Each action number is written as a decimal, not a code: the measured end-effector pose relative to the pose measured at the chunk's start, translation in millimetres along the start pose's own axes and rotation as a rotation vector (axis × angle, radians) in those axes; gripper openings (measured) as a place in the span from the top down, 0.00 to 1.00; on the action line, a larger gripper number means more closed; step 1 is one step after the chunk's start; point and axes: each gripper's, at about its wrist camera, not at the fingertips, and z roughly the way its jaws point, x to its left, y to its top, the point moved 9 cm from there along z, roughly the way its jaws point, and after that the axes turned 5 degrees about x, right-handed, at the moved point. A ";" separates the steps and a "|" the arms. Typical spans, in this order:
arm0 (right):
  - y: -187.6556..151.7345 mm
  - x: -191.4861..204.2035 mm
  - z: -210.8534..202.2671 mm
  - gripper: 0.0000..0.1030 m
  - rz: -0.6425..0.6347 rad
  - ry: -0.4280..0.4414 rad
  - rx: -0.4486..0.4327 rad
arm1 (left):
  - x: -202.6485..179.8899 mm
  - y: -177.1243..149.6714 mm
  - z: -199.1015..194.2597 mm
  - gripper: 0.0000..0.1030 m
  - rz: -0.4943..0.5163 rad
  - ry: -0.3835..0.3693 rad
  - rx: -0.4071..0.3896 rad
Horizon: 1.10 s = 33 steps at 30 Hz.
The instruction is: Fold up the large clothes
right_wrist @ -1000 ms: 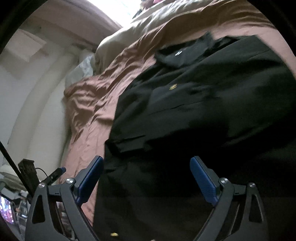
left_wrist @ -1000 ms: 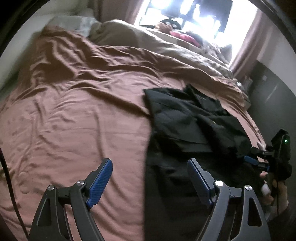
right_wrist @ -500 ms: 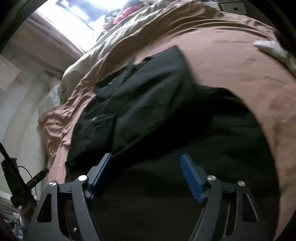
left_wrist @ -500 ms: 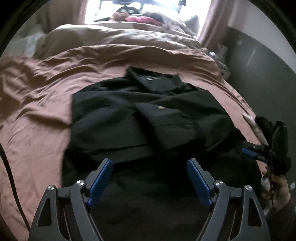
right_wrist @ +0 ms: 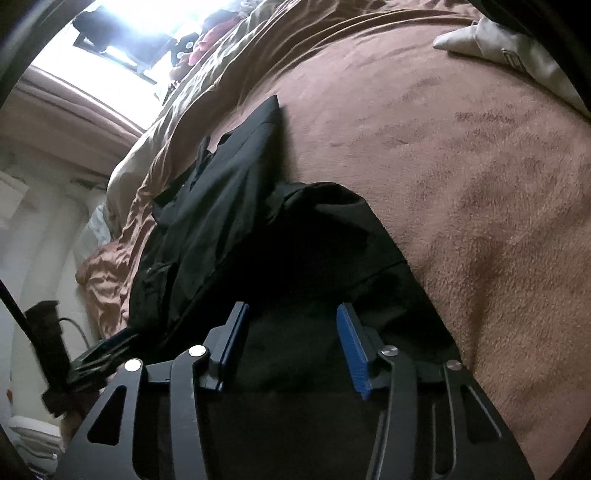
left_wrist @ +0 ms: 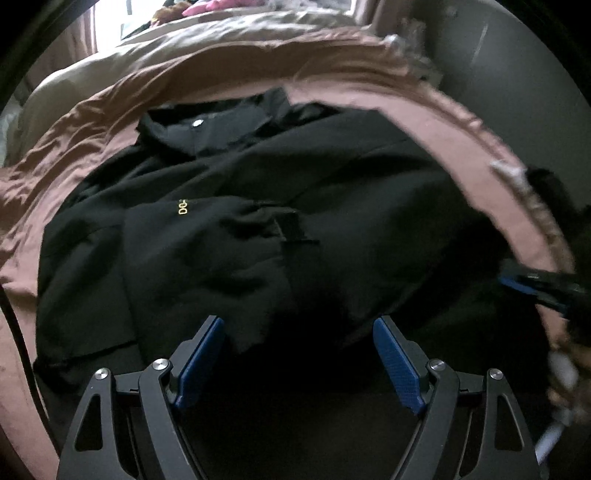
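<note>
A black collared garment [left_wrist: 240, 229] with a small gold logo lies flat on the brown bedspread [left_wrist: 436, 114]. My left gripper [left_wrist: 297, 325] hangs open over its lower middle, nothing between the pads. In the right wrist view the garment [right_wrist: 229, 206] runs away to the upper left. My right gripper [right_wrist: 291, 310] is at the lower right corner of the cloth; its jaws are closing with dark fabric lying between them, and the pads do not visibly press on it. The right gripper [left_wrist: 532, 284] also shows blurred at the bed's right edge.
A beige duvet [left_wrist: 184, 48] is heaped at the head of the bed under a bright window [right_wrist: 122, 29]. A pale garment [right_wrist: 517, 51] lies at the far right of the bedspread [right_wrist: 461, 166]. A grey wall [left_wrist: 517, 74] runs close along the bed's right side.
The left gripper swung from over bare bedspread to over the garment's lower middle, still wide. The right gripper moved toward the garment's right corner and its jaws narrowed.
</note>
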 end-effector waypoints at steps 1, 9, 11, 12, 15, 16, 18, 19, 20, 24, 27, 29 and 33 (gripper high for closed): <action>-0.4 -2.4 -0.1 0.55 -0.008 -0.003 -0.001 | 3.2 1.6 5.0 0.19 -0.004 0.029 0.004; -0.1 -15.6 -4.2 0.56 -0.009 -0.010 -0.002 | 70.7 2.0 -12.8 0.19 -0.072 0.204 -0.022; -0.2 -14.2 -4.1 0.56 -0.008 -0.027 -0.004 | 96.3 -2.0 -23.7 0.19 -0.110 0.222 -0.026; 0.1 -12.8 -4.1 0.56 -0.010 -0.037 -0.005 | 117.4 -6.8 -33.1 0.19 -0.149 0.223 -0.032; 0.9 -7.5 -4.3 0.56 -0.010 -0.068 -0.011 | 163.5 -19.1 -55.5 0.19 -0.237 0.250 -0.055; 1.1 -4.8 -4.6 0.56 -0.006 -0.070 -0.015 | 171.7 -22.0 -61.7 0.19 -0.261 0.239 -0.065; 3.0 1.7 -4.5 0.56 -0.009 -0.057 -0.016 | 179.0 -24.3 -70.8 0.19 -0.297 0.184 -0.083; 3.0 6.8 -3.5 0.56 -0.018 -0.050 -0.018 | 175.8 -23.9 -72.2 0.19 -0.295 0.162 -0.087; 3.2 8.9 -2.0 0.56 -0.025 -0.050 -0.018 | 170.6 -22.9 -72.4 0.19 -0.285 0.149 -0.087; 2.1 10.4 7.2 0.56 -0.037 -0.061 -0.007 | 120.0 -8.3 -61.7 0.19 -0.181 0.097 -0.073; 1.6 9.5 10.4 0.56 -0.053 -0.071 -0.001 | 79.2 1.2 -46.6 0.19 -0.116 0.068 -0.052; 2.1 8.4 11.6 0.56 -0.060 -0.072 0.004 | 60.8 6.3 -35.5 0.19 -0.099 0.045 -0.034; 0.2 9.3 11.1 0.56 -0.047 -0.056 0.015 | 17.6 19.0 1.9 0.19 -0.067 0.003 0.028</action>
